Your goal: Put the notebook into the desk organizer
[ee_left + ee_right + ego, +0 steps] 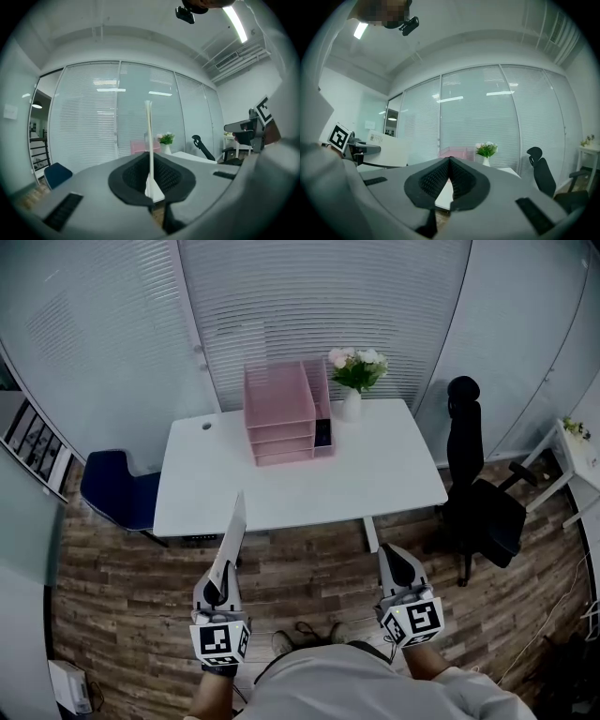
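With left gripper [222, 591] fingers [133, 177] clamped on thin white notebook [232, 535], right gripper [401, 570] closed empty, well short of pink mesh desk organizer [279, 413].

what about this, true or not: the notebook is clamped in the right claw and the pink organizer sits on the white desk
Not right. The notebook is clamped in the left claw, as the left gripper view shows; the right claw is shut and empty. The pink organizer does sit on the white desk.

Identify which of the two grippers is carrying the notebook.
The left gripper: its jaws are clamped on the thin white notebook, held on edge. The right gripper is shut with nothing between its jaws.
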The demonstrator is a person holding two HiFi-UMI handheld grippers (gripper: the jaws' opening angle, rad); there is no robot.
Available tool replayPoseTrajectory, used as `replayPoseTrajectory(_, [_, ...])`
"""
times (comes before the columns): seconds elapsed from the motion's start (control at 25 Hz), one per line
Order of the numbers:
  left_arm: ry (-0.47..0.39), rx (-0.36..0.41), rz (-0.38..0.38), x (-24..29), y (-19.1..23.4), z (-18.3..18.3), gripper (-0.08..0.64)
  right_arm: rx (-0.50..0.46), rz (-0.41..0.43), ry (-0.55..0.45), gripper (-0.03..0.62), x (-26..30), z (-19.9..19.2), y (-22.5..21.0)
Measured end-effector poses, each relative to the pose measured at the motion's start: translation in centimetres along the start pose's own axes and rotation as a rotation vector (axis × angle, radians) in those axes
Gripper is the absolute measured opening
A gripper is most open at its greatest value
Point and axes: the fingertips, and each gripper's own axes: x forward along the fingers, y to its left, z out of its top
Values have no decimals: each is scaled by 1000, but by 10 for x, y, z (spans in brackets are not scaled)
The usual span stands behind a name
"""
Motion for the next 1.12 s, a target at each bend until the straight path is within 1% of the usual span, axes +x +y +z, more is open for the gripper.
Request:
replayPoseTrajectory(0.28, [5, 3, 28, 9, -12, 2, 15, 13, 28, -4, 12, 0, -7, -18])
replayPoseTrajectory(0.56, [-10, -2, 94, 20, -35, 9, 15, 6, 95, 2, 12, 3, -11, -49])
replayPoseTrajectory(0.72, [-1, -15, 122, 28, -43, 1, 15, -3, 130, 32, 12, 14, -23, -61])
replayPoseTrajectory(0.88, [9, -8, 127, 48, -35, -4, 15, -6, 138, 59, 12, 37, -33, -65])
replayPoseTrajectory(1.0, [-5, 4, 125, 80, -18, -7, 15, -13, 134, 83, 12, 70, -38, -65])
replayPoseTrajectory(1.12, [-13, 22, 107, 114, 1, -9, 15, -18, 112, 62, 12, 107, -36, -62])
